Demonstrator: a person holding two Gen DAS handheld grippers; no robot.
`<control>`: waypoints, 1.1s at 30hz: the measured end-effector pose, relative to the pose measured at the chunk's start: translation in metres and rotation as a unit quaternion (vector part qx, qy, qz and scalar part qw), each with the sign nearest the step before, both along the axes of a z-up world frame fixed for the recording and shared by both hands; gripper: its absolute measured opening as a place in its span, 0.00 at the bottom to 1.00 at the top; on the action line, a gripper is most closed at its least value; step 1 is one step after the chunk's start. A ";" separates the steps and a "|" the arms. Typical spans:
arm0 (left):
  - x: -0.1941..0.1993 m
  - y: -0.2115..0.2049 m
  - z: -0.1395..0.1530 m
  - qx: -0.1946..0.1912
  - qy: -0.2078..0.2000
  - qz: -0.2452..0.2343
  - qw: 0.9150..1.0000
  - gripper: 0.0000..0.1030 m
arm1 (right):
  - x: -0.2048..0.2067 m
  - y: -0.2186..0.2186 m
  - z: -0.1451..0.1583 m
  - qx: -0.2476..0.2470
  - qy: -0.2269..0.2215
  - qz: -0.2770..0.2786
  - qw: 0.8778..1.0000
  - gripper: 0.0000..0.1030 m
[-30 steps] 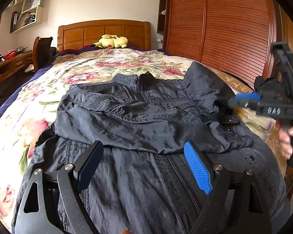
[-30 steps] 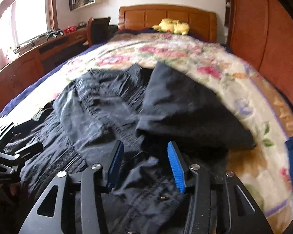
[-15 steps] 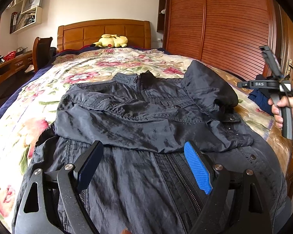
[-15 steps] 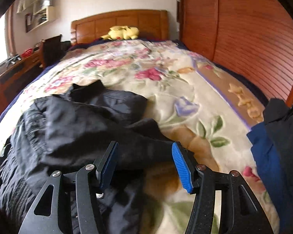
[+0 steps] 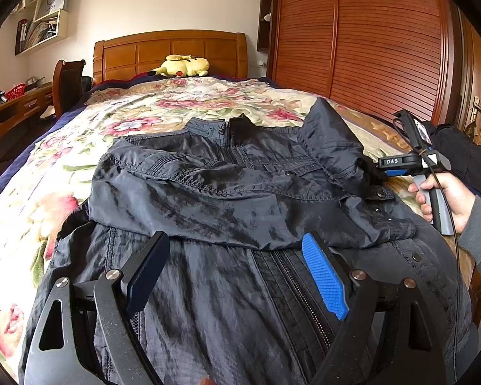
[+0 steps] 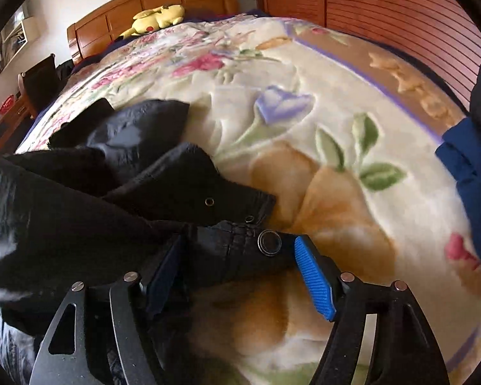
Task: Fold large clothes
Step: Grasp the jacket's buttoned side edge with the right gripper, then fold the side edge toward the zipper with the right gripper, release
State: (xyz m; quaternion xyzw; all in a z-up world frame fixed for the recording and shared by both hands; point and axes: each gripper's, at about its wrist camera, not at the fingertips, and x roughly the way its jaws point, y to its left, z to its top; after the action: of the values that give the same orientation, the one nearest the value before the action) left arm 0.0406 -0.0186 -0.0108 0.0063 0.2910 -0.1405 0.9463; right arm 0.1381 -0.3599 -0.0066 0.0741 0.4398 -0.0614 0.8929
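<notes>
The bed (image 5: 182,109) fills both views, and the jacket (image 5: 227,192) lies flat across its near end, collar toward the headboard (image 5: 170,51), hem toward the person. Its long axis runs from hem to collar, up the length of the bed. One sleeve is folded across the chest; the other sleeve (image 5: 333,147) is doubled back at the jacket's right edge, its snap cuff (image 6: 240,243) just over the quilt.

The coming move likely turns on that cuff. It lies straight ahead of the right gripper (image 6: 240,276) and between its fingers, running crosswise from one finger to the other, with the snap (image 6: 269,242) near the blue pad (image 6: 314,282). The right gripper's jaws are opening and no pad looks pressed on the cloth, so the cuff seems loose, not grasped. The right hand (image 5: 442,195) is by far the nearer to it.

The left gripper (image 5: 237,272) hangs over the jacket's lower front, near the zip (image 5: 304,288), fingers spread wide and holding nothing, well apart from the cuff.
</notes>
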 end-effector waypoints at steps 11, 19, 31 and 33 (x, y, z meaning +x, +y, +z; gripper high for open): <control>0.000 0.000 0.000 0.002 -0.001 0.001 1.000 0.83 | -0.002 -0.006 -0.012 -0.006 0.017 0.009 1.000 0.72; 0.000 0.002 0.000 0.002 0.001 0.004 1.000 0.83 | -0.001 -0.009 -0.015 0.007 0.018 0.016 1.000 0.73; -0.001 0.004 0.000 0.002 -0.001 0.005 1.000 0.83 | -0.008 0.017 0.002 -0.041 -0.012 0.082 0.996 0.21; -0.002 0.005 0.001 0.002 -0.004 0.005 1.000 0.83 | -0.014 0.021 0.015 -0.044 -0.037 0.080 0.995 0.19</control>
State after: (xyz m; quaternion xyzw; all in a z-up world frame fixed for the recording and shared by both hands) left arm 0.0390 -0.0138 -0.0103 0.0076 0.2880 -0.1349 0.9481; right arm 0.1246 -0.3393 0.0084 0.0019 0.4078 -0.0063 0.9131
